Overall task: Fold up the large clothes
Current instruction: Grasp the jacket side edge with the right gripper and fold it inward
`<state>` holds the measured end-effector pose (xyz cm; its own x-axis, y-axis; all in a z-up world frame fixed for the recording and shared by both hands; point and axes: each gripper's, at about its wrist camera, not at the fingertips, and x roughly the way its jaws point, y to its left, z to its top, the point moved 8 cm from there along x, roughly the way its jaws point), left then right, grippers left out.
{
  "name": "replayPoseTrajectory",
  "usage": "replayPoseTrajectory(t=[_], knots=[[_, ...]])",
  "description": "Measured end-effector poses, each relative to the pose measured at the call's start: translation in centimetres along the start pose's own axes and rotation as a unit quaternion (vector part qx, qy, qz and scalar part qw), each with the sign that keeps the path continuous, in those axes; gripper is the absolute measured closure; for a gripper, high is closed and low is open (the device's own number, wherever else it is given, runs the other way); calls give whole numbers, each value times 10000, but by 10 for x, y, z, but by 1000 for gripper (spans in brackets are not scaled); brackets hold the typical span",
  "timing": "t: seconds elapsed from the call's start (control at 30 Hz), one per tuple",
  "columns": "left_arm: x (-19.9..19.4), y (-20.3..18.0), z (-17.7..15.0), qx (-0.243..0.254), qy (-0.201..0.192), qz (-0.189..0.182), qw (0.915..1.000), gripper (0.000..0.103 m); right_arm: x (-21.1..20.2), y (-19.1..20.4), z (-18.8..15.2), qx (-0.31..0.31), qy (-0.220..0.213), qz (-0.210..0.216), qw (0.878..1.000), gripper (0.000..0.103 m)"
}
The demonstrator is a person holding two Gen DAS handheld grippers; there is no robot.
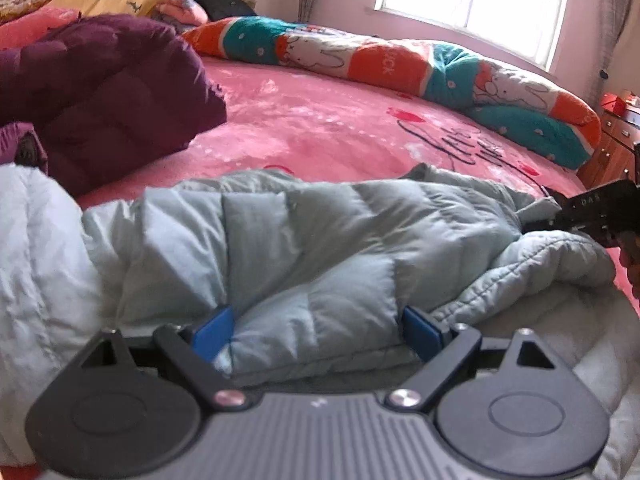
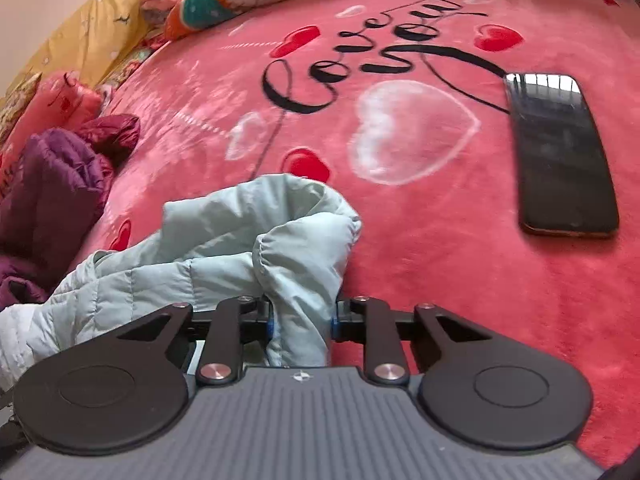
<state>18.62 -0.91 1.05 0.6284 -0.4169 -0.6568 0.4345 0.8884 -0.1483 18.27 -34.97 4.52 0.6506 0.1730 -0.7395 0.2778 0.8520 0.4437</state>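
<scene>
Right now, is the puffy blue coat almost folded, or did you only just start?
Only partly. The pale blue puffer jacket is bunched lengthwise on the pink blanket, not yet a neat bundle. In hand: the left gripper has its fingers spread around a thick fold, and the right gripper pinches another part. Left: finishing the fold, and the purple jacket looks still crumpled.

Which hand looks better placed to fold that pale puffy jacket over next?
Probably the right gripper: it pinches a loose end of the pale green quilted jacket. The left gripper straddles its bulky middle, jaws wide.
</scene>
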Motion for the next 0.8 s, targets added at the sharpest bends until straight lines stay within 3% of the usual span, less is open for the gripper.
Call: replayPoseTrajectory(t=[0.1, 0.17, 0.2, 0.23, 0.3, 0.43, 0.6, 0.67, 0.7, 0.73, 0.8], knots=[[2, 0, -3, 22, 91, 85, 9999, 12, 9, 9, -2, -289, -103, -141, 9994, 76], [-4, 0, 0, -6, 132, 153, 9998, 13, 8, 17, -2, -548, -96, -192, 9983, 65], [-10, 0, 4, -41, 82, 108, 9999, 13, 6, 17, 0, -512, -89, -149, 9985, 52], [-17, -1, 8, -72, 0, 56, 10000, 13, 1, 16, 2, -438, -114, -123, 9989, 24], [-33, 0, 18, -97, -194, 10, 9998, 13, -15, 16, 7, -339, -397, -149, 9985, 0], [-42, 2, 34, -283, -472, 7, 9985, 13, -56, 25, 12, -334, -990, 126, 9944, 1], [-15, 7, 32, -209, -451, 442, 9978, 14, -65, 61, -8, -674, -1057, 669, 9899, 6], [-4, 10, 29, -127, -432, 629, 9970, 16, -59, 73, -18, -587, -873, 1102, 9883, 15], [1, 12, 27, -89, -402, 732, 9965, 17, -53, 75, -23, -535, -742, 1227, 9882, 27], [4, 16, 24, -85, -357, 796, 9961, 18, -46, 76, -28, -522, -642, 1190, 9894, 40], [11, 19, 21, -65, -287, 827, 9961, 18, -29, 69, -38, -516, -438, 809, 9944, 57]])
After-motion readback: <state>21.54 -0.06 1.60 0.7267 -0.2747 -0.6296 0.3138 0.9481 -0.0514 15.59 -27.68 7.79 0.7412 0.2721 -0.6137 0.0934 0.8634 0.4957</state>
